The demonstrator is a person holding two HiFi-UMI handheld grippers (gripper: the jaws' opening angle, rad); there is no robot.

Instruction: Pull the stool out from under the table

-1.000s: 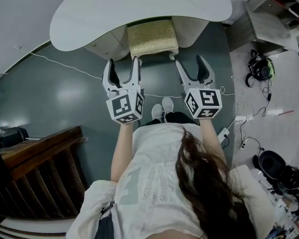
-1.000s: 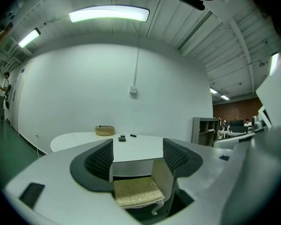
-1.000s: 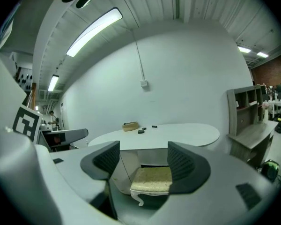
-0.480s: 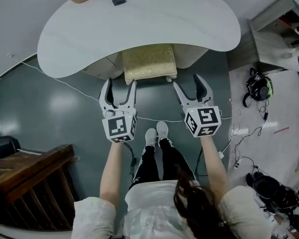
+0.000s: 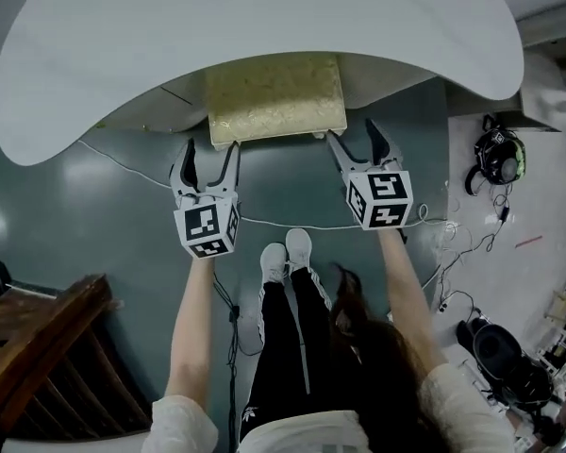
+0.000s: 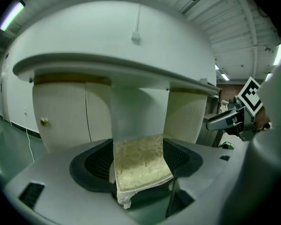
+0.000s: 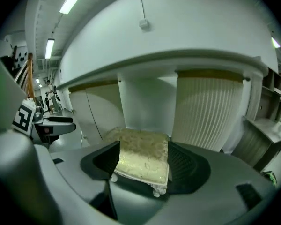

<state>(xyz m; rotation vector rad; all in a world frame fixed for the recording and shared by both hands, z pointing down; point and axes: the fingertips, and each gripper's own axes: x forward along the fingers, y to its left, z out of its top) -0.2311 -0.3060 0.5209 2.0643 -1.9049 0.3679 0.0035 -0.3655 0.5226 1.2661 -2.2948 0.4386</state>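
Note:
The stool (image 5: 275,97), with a cream patterned cushion, stands mostly tucked under the white table top (image 5: 264,36). Its front edge and short white legs show below the rim. My left gripper (image 5: 210,149) is open, its tips just short of the stool's front left corner. My right gripper (image 5: 353,132) is open beside the front right corner. In the left gripper view the cushion (image 6: 140,165) lies ahead between the jaws, and the same holds for the cushion (image 7: 143,161) in the right gripper view. Neither gripper holds anything.
Ribbed cream table bases (image 7: 206,111) flank the stool. A thin white cable (image 5: 292,225) crosses the dark floor by the person's white shoes (image 5: 285,253). Brown wooden furniture (image 5: 38,347) stands at the lower left. Headphones (image 5: 498,159) and cables lie on the right.
Both grippers have moved forward and closer to the stool's front corners. The person has leaned in, so table and stool fill more of the head view. Both grippers stay open.

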